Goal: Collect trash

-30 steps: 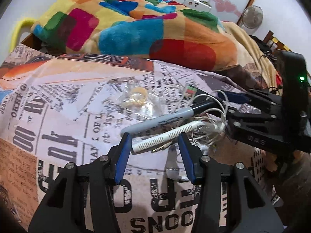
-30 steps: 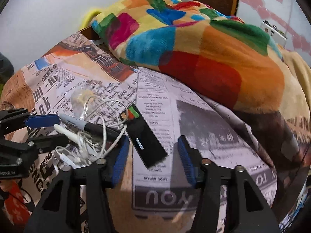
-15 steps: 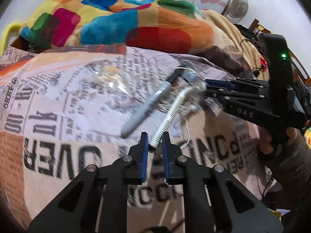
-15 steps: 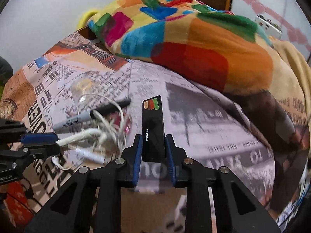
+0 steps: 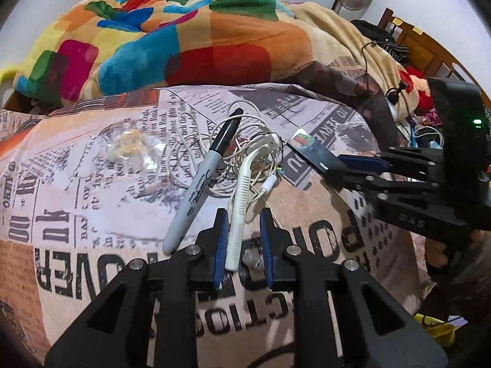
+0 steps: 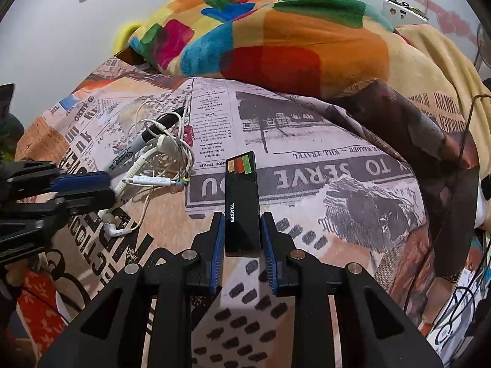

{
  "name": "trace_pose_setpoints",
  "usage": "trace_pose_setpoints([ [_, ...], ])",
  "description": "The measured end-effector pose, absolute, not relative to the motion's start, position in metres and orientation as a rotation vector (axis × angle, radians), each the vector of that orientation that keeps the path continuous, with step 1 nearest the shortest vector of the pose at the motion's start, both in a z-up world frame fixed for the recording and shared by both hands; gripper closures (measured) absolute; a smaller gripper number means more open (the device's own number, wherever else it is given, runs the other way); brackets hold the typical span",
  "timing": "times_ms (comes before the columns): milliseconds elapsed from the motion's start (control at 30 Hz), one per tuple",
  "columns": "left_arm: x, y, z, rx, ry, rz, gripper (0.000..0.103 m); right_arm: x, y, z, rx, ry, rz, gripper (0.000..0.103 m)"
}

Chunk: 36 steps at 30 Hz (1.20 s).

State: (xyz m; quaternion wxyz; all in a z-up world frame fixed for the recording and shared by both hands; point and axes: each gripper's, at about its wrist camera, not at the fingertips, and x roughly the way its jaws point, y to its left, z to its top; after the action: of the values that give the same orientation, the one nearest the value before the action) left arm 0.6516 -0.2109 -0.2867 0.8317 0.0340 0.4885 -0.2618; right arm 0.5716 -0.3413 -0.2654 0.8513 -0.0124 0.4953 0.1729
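Left jaws: slightly parted, bracketing the near end of the white ribbed handle. The handle rests against the left pad; a gap shows at the right pad, so a firm grasp cannot be confirmed. Right jaws: set against both long edges of the black card, with no visible gap.

Procedure, as judged from the task: centre the left gripper on the handle, then clamp squarely across the ribs for traction. Lift slowly; the white earphone cable loops around the handle's far end and may drag the tangle along. The right gripper grips the card by its thin edges; keep it level to prevent pivoting.

Materials, near to far:
- Handle: slim, curved, finely ridged plastic.
- Marker: smooth grey barrel, black cap, lying just beside the handle.
- Card: flat, glossy, rigid, colour patches at the far end.
- Cable: thin, limp, knotted.
- Clear wrapper: crinkled film, apart to the left.
- Newsprint bedsheet: soft, yielding.
- Patchwork blanket: plush, heaped at the back.
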Motion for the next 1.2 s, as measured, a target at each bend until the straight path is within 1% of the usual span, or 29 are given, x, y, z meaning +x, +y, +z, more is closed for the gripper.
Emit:
trace_pose_setpoints([
  [167,0.657,-0.216,-0.296,0.093,1.037,-0.52,0.085,0.574,-0.336,-0.268,-0.048,1.023,0.366,0.081],
  [200,0.658,-0.216,-0.297,0.086,1.033,-0.518,0.085,0.572,-0.334,-0.268,-0.06,1.016,0.361,0.079],
  [300,0.659,-0.215,-0.298,0.068,1.027,-0.511,0.085,0.569,-0.326,-0.27,-0.089,0.99,0.349,0.071],
  [367,0.658,-0.216,-0.298,0.062,1.021,-0.501,0.085,0.567,-0.321,-0.271,-0.122,0.969,0.322,0.07],
  [400,0.658,-0.216,-0.298,0.065,1.021,-0.489,0.088,0.566,-0.316,-0.272,-0.153,0.955,0.305,0.071],
  [433,0.658,-0.215,-0.298,0.061,1.026,-0.483,0.09,0.565,-0.315,-0.272,-0.151,0.951,0.306,0.076],
  [500,0.657,-0.212,-0.296,0.02,1.046,-0.5,0.094,0.566,-0.314,-0.271,-0.153,0.952,0.306,0.08],
  [767,0.639,-0.199,-0.266,-0.017,1.075,-0.48,0.095,0.561,-0.319,-0.255,-0.06,0.994,0.318,0.082],
  [800,0.637,-0.197,-0.263,-0.025,1.079,-0.472,0.095,0.558,-0.319,-0.252,-0.052,0.992,0.318,0.086],
  [833,0.634,-0.194,-0.259,-0.037,1.083,-0.461,0.095,0.556,-0.32,-0.247,-0.043,0.996,0.323,0.099],
  [1000,0.619,-0.181,-0.245,-0.027,1.082,-0.401,0.095,0.548,-0.319,-0.23,0.008,1.002,0.341,0.099],
  [1200,0.607,-0.157,-0.252,-0.048,1.084,-0.313,0.095,0.545,-0.322,-0.235,0.039,1.042,0.344,0.099],
])
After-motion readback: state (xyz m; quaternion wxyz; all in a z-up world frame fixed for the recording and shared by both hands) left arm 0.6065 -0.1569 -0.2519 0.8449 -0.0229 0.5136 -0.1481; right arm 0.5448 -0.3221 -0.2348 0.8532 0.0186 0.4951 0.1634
